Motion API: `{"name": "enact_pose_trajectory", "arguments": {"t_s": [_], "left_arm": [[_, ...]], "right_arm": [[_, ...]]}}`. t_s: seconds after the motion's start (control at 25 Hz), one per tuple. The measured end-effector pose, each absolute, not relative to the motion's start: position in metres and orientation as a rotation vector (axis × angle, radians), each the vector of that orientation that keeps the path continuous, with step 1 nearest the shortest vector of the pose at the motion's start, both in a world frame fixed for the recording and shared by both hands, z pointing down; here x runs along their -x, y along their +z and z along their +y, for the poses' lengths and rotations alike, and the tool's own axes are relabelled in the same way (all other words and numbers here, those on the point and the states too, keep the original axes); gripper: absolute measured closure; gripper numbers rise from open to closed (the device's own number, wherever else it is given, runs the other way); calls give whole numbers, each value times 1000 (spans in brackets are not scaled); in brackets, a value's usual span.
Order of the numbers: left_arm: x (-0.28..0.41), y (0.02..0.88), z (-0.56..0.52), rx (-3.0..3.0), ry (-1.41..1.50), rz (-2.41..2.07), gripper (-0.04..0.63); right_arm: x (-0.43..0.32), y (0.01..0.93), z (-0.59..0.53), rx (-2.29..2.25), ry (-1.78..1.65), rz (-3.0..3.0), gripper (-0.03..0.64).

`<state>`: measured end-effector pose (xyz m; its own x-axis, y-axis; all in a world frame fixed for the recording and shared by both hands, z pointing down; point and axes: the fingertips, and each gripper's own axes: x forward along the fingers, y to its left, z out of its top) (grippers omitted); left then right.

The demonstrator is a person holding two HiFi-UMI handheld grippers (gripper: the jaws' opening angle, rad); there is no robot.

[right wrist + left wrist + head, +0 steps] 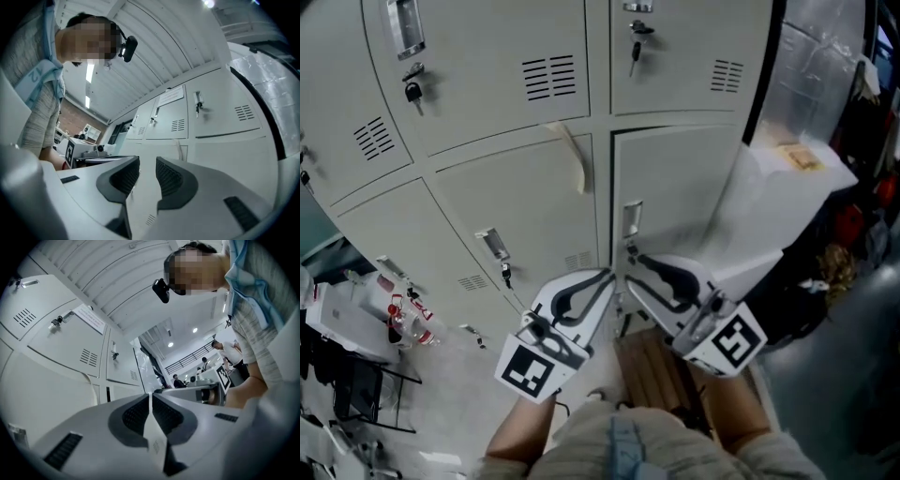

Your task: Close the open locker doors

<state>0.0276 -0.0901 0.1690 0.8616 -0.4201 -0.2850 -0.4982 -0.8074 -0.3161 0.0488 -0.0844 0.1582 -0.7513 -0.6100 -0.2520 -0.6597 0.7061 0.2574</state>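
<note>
The left gripper (150, 398) has its jaws pressed together with nothing between them, and the right gripper (146, 165) holds its jaws a narrow gap apart, also empty, with only pale door metal showing through. Both are held side by side, nearly touching, each with one marker cube at its rear, and their tips point at the vertical seam between two lower doors of the locker bank (595, 117). The head view shows six doors in part, three in the upper row and three in the lower. The lower middle door (525, 202) and the lower right door (680, 183) flank that seam. A dark line runs along the right door's left edge, and I cannot tell whether it is fully latched; the other doors lie flush. Three keys hang in locks: one on the upper middle door (413, 94), one on the upper right door (635, 49) and one on the lower middle door (505, 275). One strip of tape (574, 157) hangs at the lower middle door's top right corner. One white box (787, 192) stands against the bank's right edge, with plastic sheeting (825, 70) behind it. One slatted wooden piece (652, 370) lies on the pale floor (459, 412) below the grippers. The gripper views show a bright hall with ceiling lights and distant people.
</note>
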Motion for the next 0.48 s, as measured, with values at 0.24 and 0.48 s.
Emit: {"name": "enact_pose_trajectory", "arguments": {"t_s": [0.24,0.48], "left_arm": [[3,203,-64,2679,251,758,589],[41,231,-38,2740,227,776,589]], "right_arm": [[-8,194,-57,936,403,2810,503],[31,220,-29,900,301,2814,503]]}}
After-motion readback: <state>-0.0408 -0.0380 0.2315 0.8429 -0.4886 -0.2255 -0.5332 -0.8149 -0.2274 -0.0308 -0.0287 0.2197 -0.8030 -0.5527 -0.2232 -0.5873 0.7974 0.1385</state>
